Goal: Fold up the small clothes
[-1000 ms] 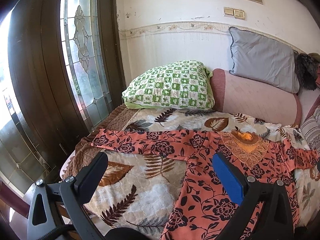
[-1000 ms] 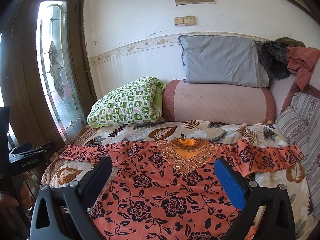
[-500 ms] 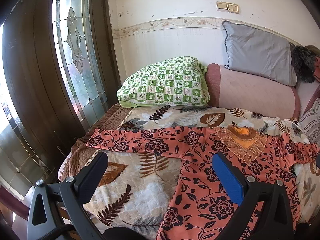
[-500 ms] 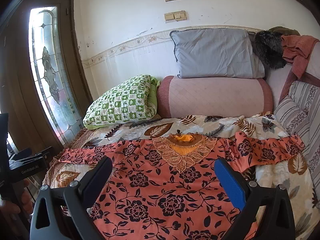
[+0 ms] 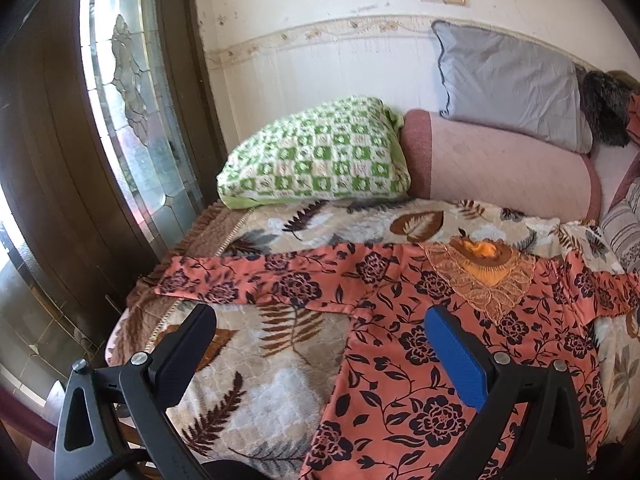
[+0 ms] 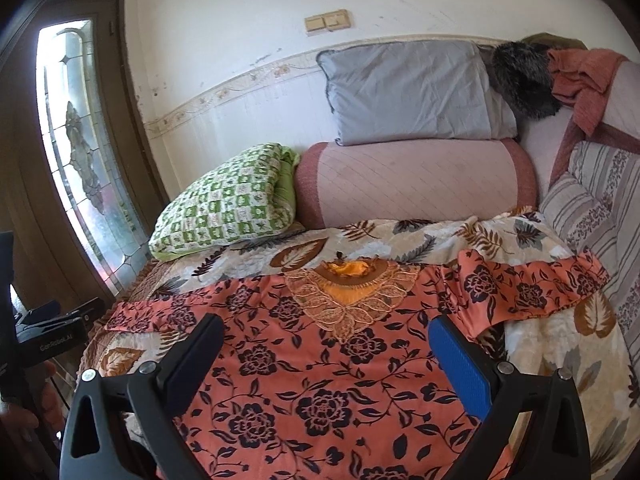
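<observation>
An orange dress with black flowers (image 5: 400, 320) lies spread flat on the leaf-patterned blanket (image 5: 280, 344), with a lace collar (image 5: 480, 276) at its far end and both sleeves stretched out sideways. It also shows in the right wrist view (image 6: 320, 360). My left gripper (image 5: 320, 344) is open and empty above the dress's left side, below the left sleeve (image 5: 240, 280). My right gripper (image 6: 326, 356) is open and empty above the dress's middle, with the right sleeve (image 6: 528, 288) ahead to the right.
A green checked pillow (image 5: 316, 160), a pink bolster (image 5: 500, 168) and a grey pillow (image 5: 508, 80) lie at the bed's head by the wall. A stained-glass door (image 5: 132, 80) stands left. Striped cushions (image 6: 592, 208) sit at the right. The left gripper's body (image 6: 52, 328) shows at left.
Both grippers have moved forward and slightly lower over the dress; the views have shifted a little. Both stay open and the dress has not moved.
</observation>
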